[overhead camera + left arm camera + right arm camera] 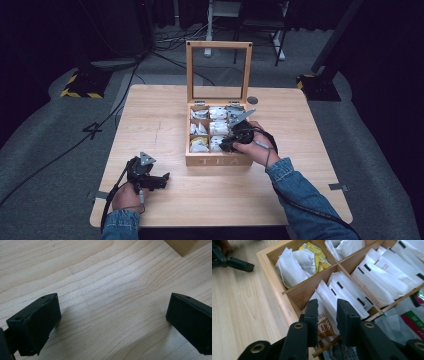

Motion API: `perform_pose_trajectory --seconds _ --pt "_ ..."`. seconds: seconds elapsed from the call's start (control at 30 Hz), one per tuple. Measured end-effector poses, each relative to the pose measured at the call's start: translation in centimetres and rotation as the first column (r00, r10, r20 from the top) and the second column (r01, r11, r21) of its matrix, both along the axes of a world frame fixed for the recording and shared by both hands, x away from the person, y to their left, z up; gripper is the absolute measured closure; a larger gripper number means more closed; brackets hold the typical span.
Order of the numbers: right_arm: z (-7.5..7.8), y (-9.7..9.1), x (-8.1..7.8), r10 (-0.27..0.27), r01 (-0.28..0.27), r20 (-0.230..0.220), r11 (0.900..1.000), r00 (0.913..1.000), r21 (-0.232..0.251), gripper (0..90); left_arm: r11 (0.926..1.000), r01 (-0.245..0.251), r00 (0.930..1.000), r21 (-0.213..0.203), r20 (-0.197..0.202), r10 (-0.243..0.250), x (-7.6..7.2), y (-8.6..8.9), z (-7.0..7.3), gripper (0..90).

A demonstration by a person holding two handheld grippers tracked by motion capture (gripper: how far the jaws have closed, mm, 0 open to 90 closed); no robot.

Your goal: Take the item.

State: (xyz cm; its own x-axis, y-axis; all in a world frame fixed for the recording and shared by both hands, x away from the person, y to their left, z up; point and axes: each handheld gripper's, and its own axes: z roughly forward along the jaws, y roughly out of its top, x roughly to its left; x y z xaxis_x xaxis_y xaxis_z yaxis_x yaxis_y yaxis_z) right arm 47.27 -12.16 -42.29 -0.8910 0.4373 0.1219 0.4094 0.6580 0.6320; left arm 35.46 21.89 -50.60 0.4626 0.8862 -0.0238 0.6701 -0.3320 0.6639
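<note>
The right hand-held gripper (326, 315) reaches into the front compartment of the open wooden tea box (218, 161) – its jaws stand narrowly apart, either side of a white tea bag sachet (325, 315) with brown print, though whether the pads press on it I cannot tell. The box sits mid-counter (150, 120), glass lid upright. The left hand-held gripper (161, 180) (well apart, near the counter's front-left) rests low over bare wood – jaws wide, holding nothing.

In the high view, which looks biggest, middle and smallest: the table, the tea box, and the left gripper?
1. Table, biggest by far.
2. Tea box, with its lid up.
3. Left gripper, smallest, even though it sits nearer the camera.
</note>
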Motion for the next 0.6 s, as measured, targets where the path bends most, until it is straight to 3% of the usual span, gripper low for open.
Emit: perform_pose_trajectory --seconds 0.27,0.47,0.6 --pt "-0.81 0.73 0.46 0.020 -0.021 -0.029 0.9994 0.9994 -0.027 73.4 1.0000 0.000 1.0000 0.000 0.000 0.000 0.00 0.00 0.00 0.0" --pt "-0.80 1.04 0.31 0.056 -0.057 -0.028 0.9968 0.9980 -0.056 90.0 1.0000 0.000 1.0000 0.001 0.001 0.000 0.01 0.01 0.00 0.0" --pt "-0.61 1.07 0.11 0.071 -0.072 -0.018 0.9957 0.9973 -0.059 90.0 1.0000 0.000 1.0000 0.000 0.000 0.000 0.00 0.00 0.00 0.0"
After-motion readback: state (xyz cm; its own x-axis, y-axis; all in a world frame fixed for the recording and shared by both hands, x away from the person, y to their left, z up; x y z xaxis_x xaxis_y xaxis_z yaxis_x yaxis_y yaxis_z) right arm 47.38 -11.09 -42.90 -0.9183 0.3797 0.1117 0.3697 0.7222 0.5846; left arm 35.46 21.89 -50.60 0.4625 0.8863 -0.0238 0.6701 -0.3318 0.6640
